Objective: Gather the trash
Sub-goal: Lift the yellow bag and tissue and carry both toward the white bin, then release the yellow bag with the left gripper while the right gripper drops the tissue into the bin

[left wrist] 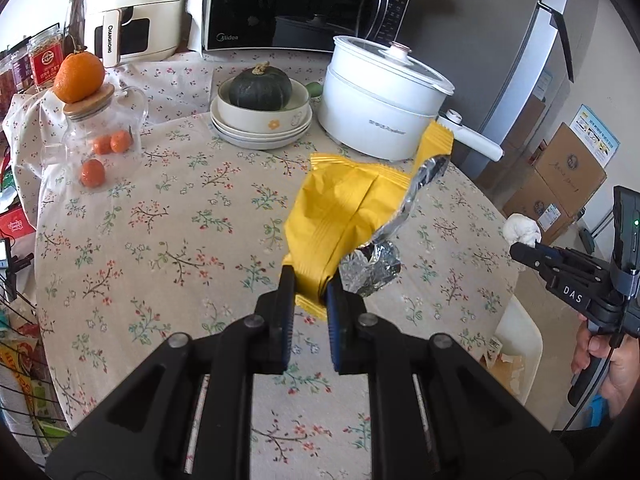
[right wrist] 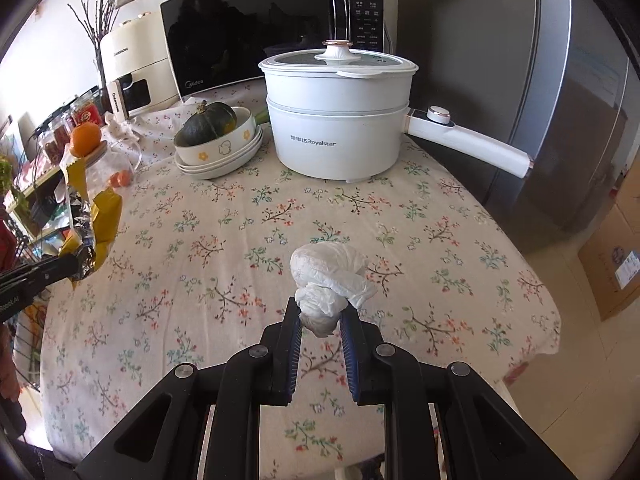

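Yellow wrapper (left wrist: 340,216), foil-lined and torn open, is clamped at its lower end between the fingers of the left gripper (left wrist: 310,288) and stands up above the floral tablecloth (left wrist: 160,240), clear of the surface. In the right wrist view the same wrapper (right wrist: 94,216) hangs at the far left edge of the table.

White crumpled tissue (right wrist: 330,276) is pinched by its lower knot in the right gripper (right wrist: 320,316), held above the near middle of the cloth. In the left wrist view the right gripper (left wrist: 520,252) sits off the table's right edge with the tissue (left wrist: 522,230) at its tip.

Farther back: white pot (right wrist: 340,120) with a long handle pointing right, squash (right wrist: 206,124) in stacked bowls (right wrist: 224,152) to its left, microwave (right wrist: 260,28) behind. Glass jar (left wrist: 100,132) with an orange (left wrist: 79,76) on its lid stands far left.
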Demonstrator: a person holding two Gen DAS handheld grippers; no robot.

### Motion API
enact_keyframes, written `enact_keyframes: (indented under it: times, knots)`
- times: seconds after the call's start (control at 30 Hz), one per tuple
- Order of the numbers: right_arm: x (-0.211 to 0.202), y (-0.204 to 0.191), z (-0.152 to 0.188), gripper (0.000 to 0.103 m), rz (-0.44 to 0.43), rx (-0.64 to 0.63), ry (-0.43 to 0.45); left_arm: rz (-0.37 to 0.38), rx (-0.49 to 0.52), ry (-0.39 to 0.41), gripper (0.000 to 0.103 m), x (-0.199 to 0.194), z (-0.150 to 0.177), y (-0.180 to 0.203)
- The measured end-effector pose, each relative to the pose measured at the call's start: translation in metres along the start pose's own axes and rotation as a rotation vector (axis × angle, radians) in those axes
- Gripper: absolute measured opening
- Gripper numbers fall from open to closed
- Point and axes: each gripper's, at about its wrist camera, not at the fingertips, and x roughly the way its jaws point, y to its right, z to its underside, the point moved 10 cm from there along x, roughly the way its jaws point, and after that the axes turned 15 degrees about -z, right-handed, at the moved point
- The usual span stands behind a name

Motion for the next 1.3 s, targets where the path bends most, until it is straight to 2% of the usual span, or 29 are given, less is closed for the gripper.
enact_keyframes:
  times: [0.27, 0.5, 0.7, 0.9, 1.07, 1.3]
  knots:
    - [-0.049, 0.005, 0.034, 0.02, 0.017, 0.006, -0.011, 0.033, 0.044, 0.013, 0.016, -0.031, 0.03, 0.041]
    - [-0.077, 0.043, 0.065, 0.02, 0.031, 0.124, -0.028, 0.09, 0.095, -0.006, 0.016, -0.038, 0.051, 0.082]
    - [-0.098, 0.078, 0.087, 0.02, 0.053, 0.195, -0.03, 0.13, 0.173, -0.027, 0.016, -0.035, 0.066, 0.124]
    - [-0.102, 0.101, 0.12, 0.02, 0.071, 0.239, -0.082, 0.188, 0.266, -0.057, 0.016, -0.033, 0.089, 0.175]
    - [-0.111, 0.124, 0.145, 0.02, 0.095, 0.278, -0.106, 0.237, 0.379, -0.062, 0.016, -0.035, 0.109, 0.22]
    - [-0.124, 0.151, 0.165, 0.02, 0.122, 0.327, -0.117, 0.256, 0.454, -0.087, 0.016, -0.021, 0.13, 0.253]
